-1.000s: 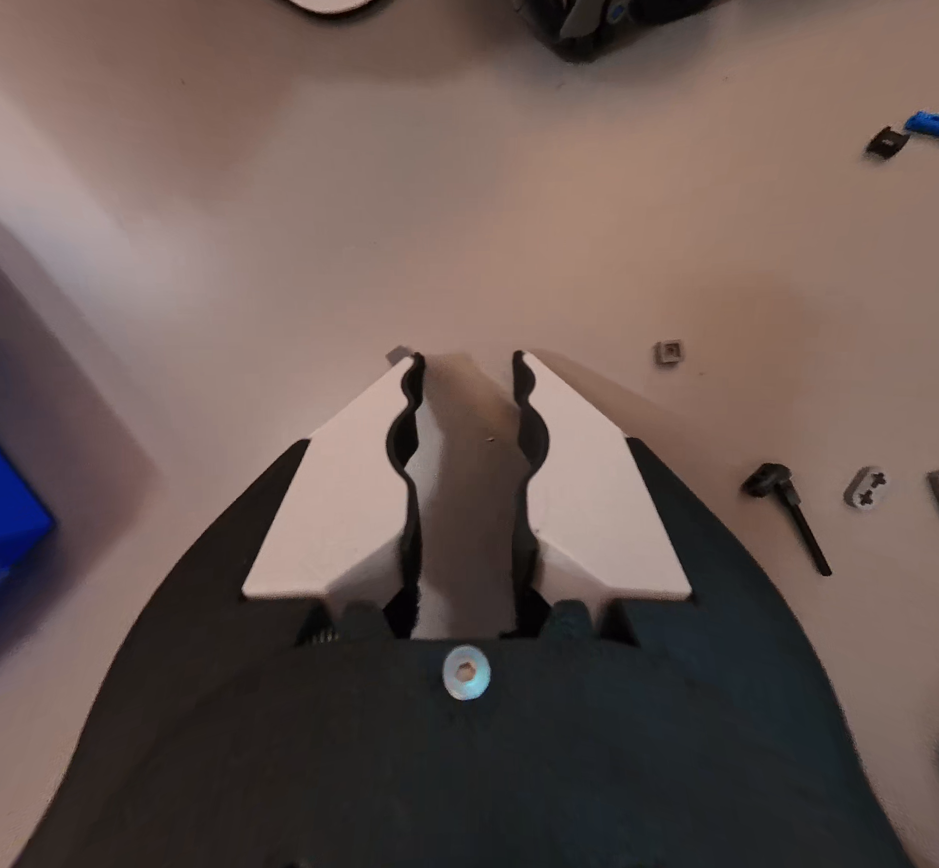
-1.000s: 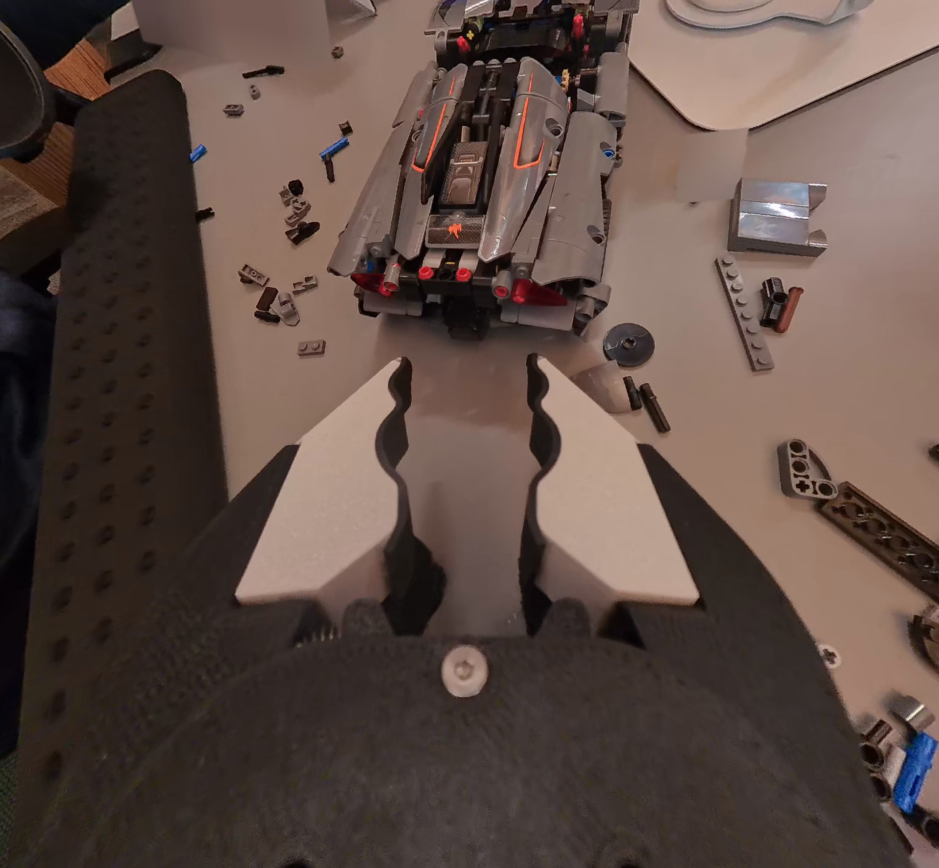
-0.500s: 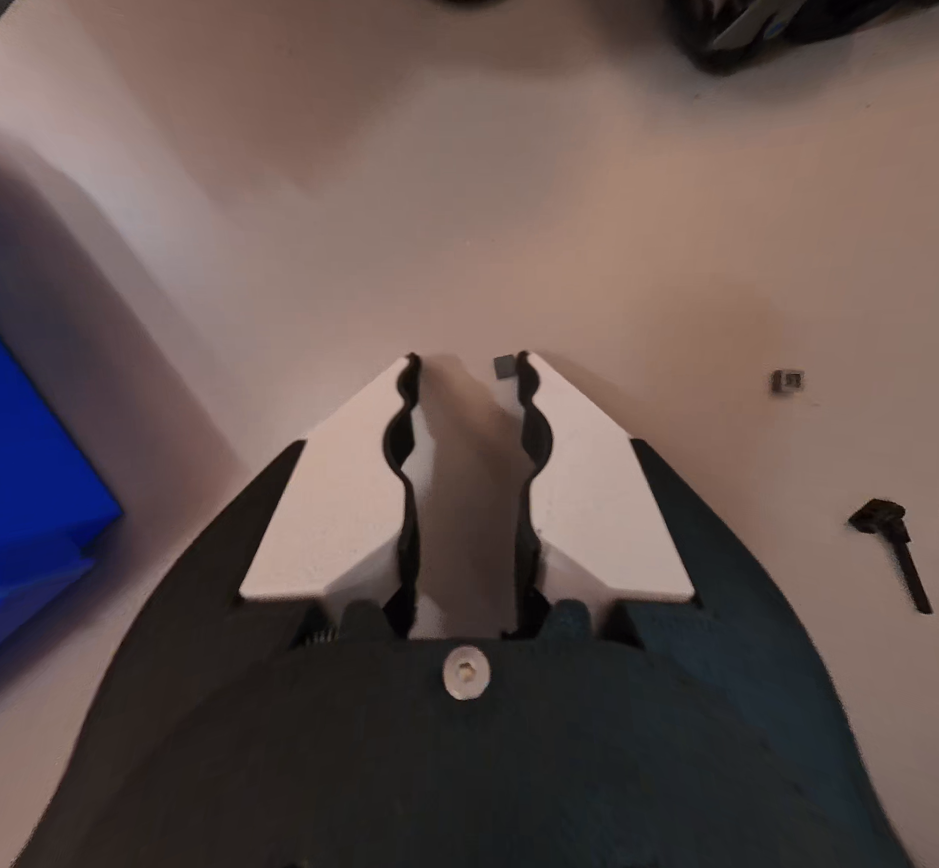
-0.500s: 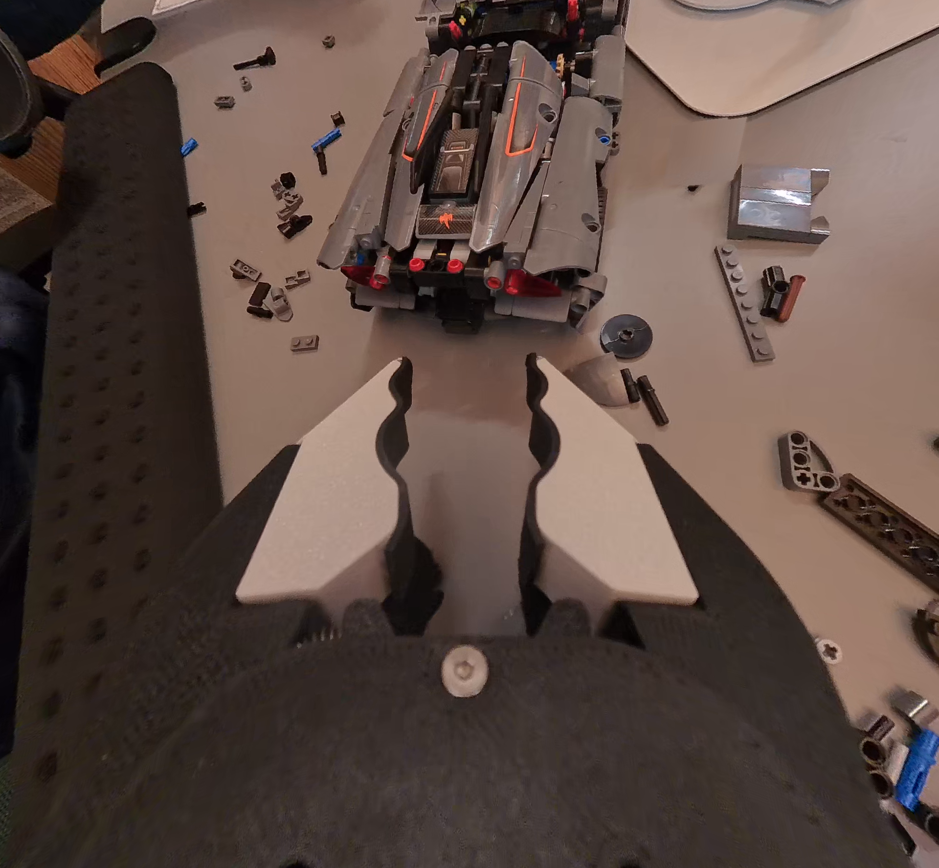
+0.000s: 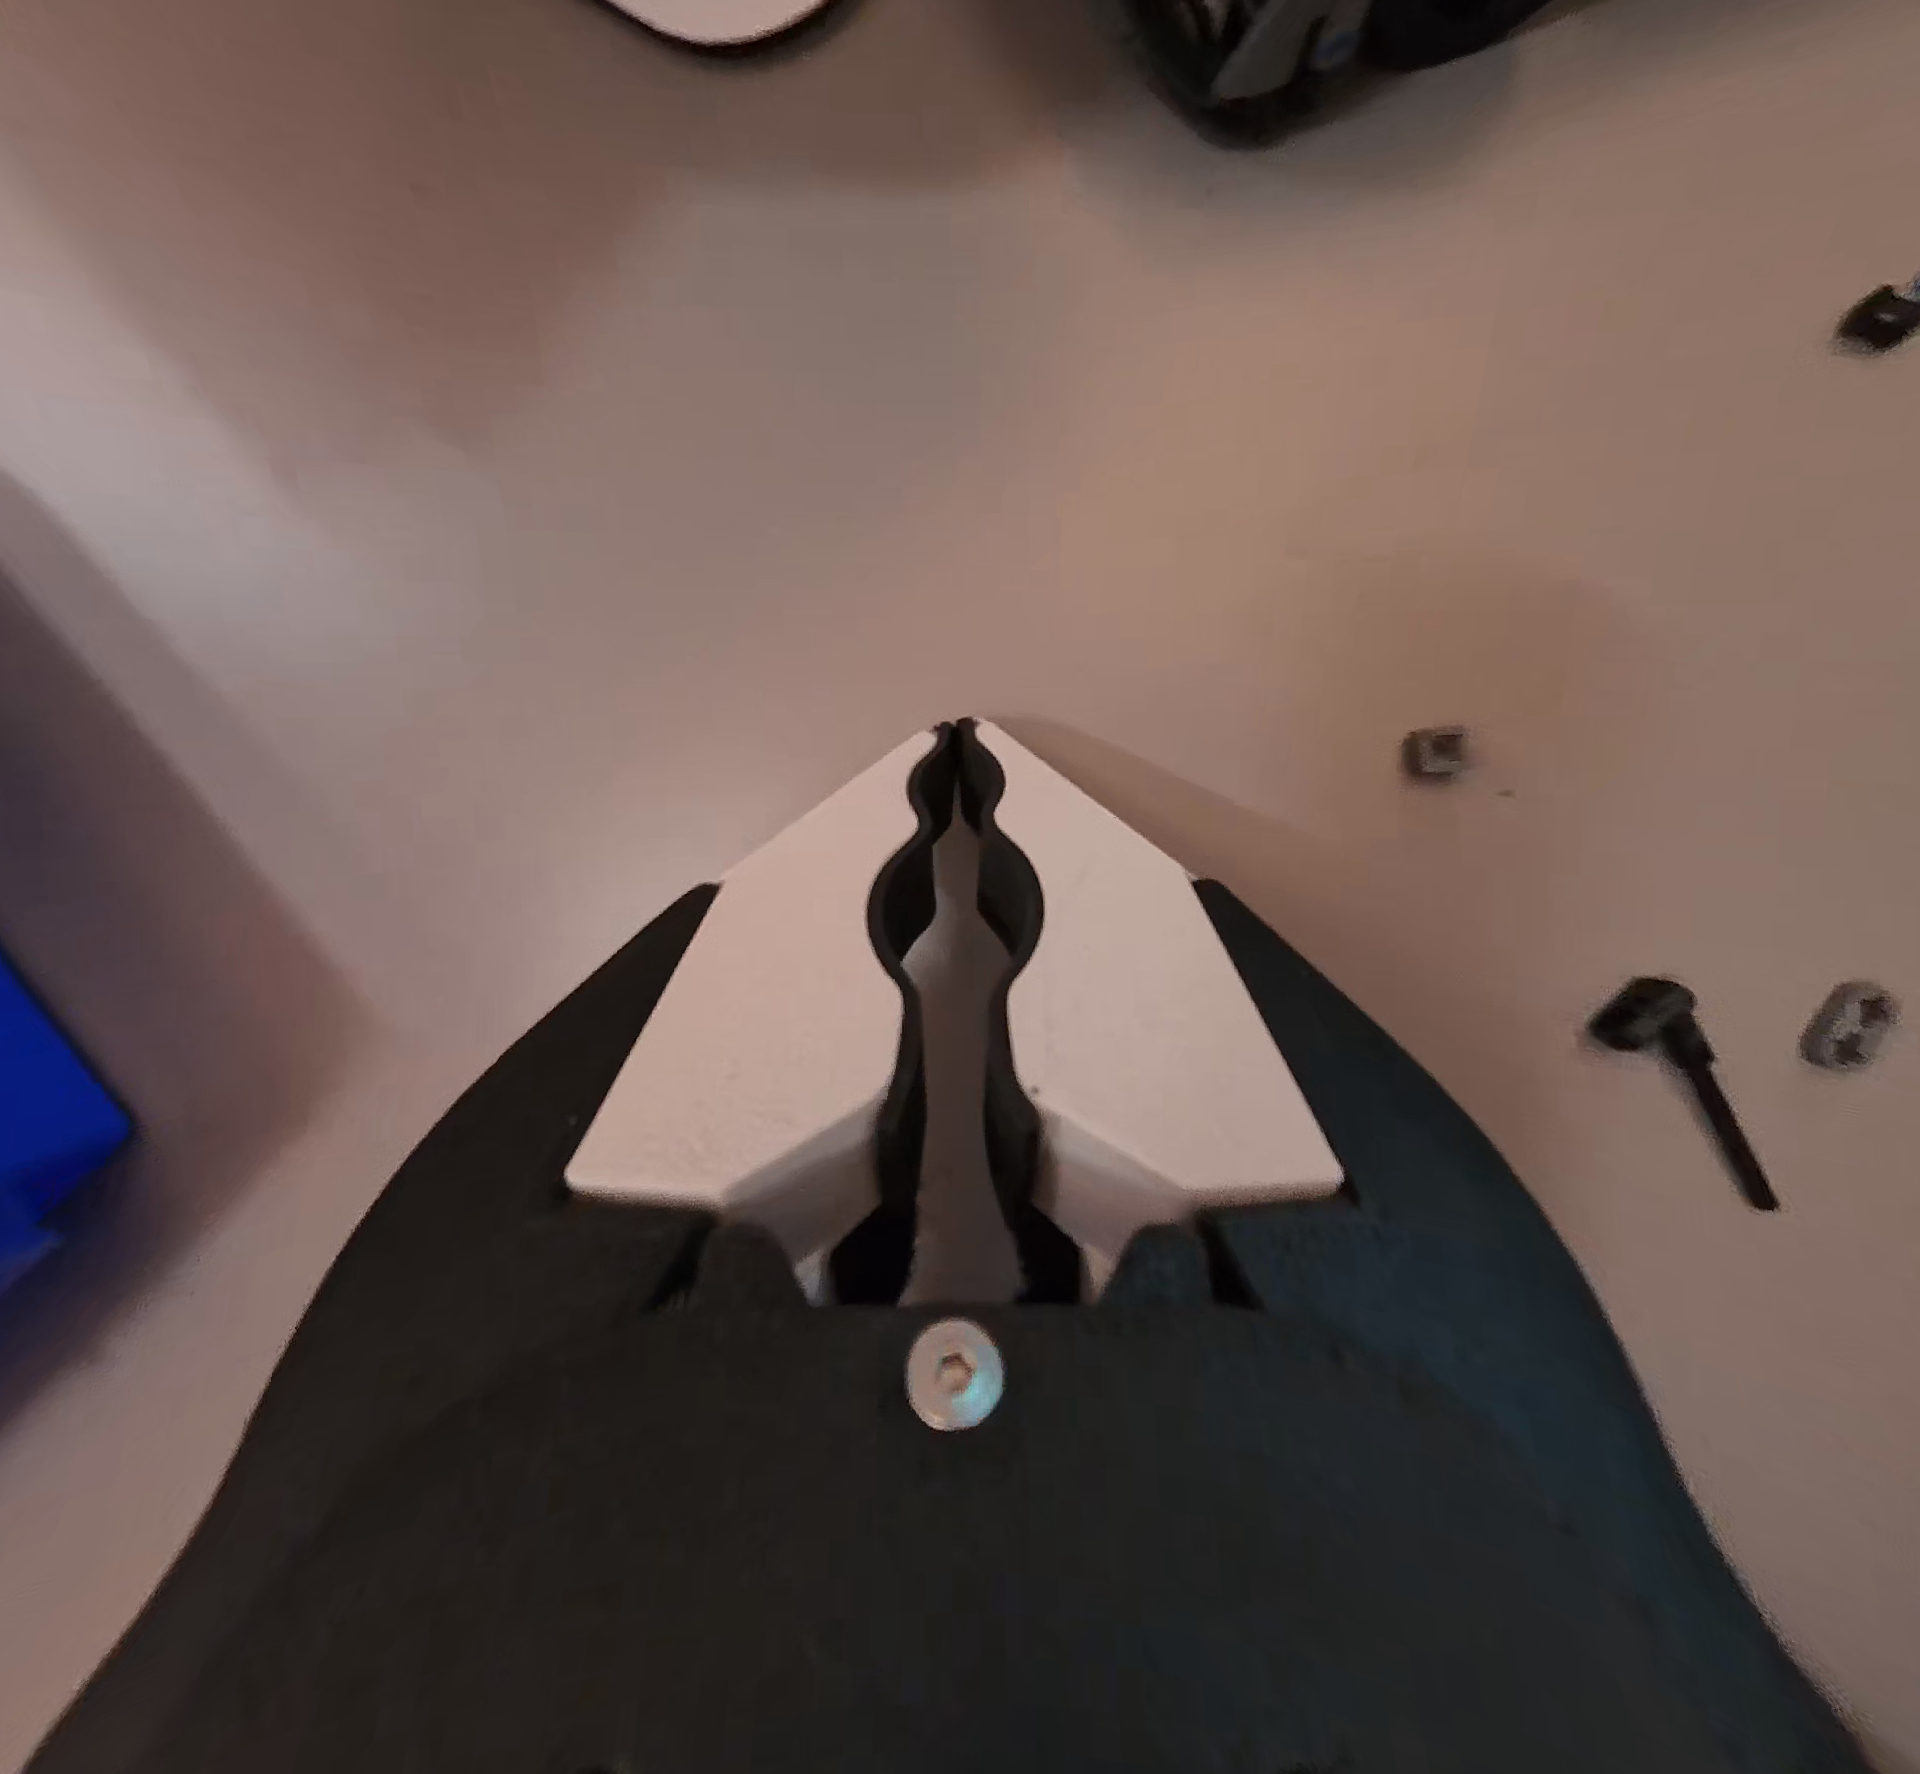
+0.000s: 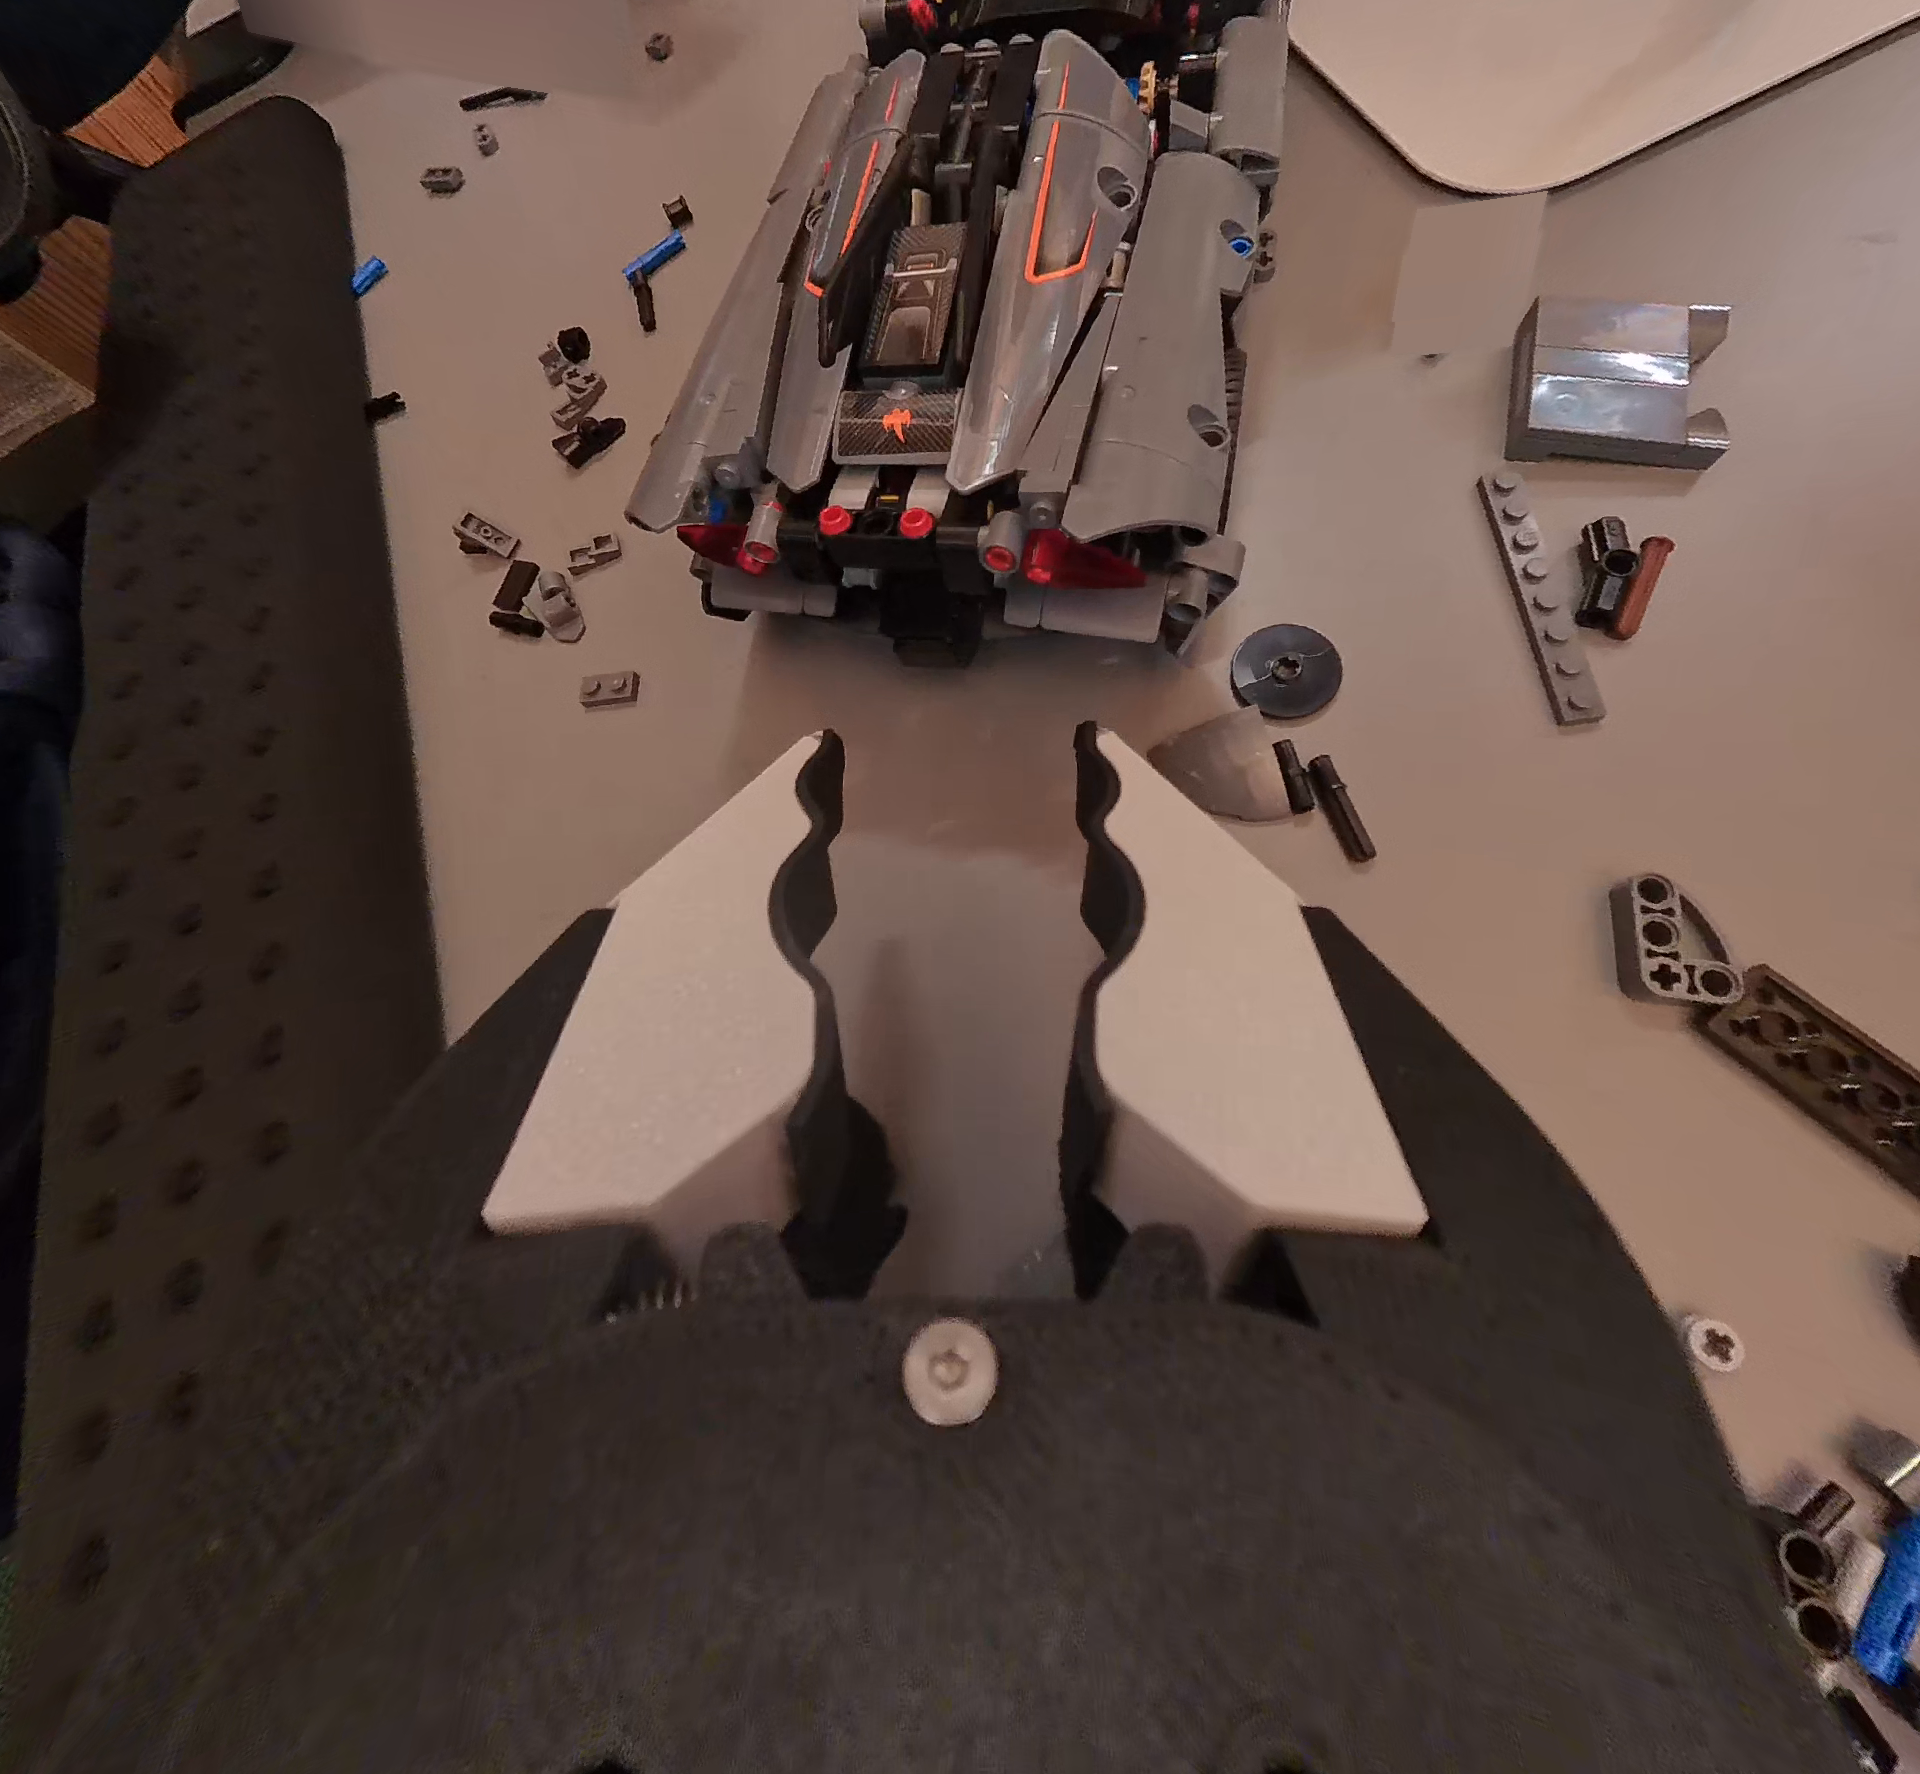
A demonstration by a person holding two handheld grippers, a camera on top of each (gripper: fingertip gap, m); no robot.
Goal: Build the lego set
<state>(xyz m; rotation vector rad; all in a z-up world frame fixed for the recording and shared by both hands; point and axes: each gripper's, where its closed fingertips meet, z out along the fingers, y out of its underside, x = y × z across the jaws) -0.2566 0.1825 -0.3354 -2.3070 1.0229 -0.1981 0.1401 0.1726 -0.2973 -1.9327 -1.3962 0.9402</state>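
We take this for an office desk: pale tabletop [image 6: 1714,581], white monitor stand base [image 6: 1579,10] far right, chair [image 6: 31,197] far left.

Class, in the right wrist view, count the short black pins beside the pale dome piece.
2: one pin at the dome's right edge, the other just right; none seem hidden.
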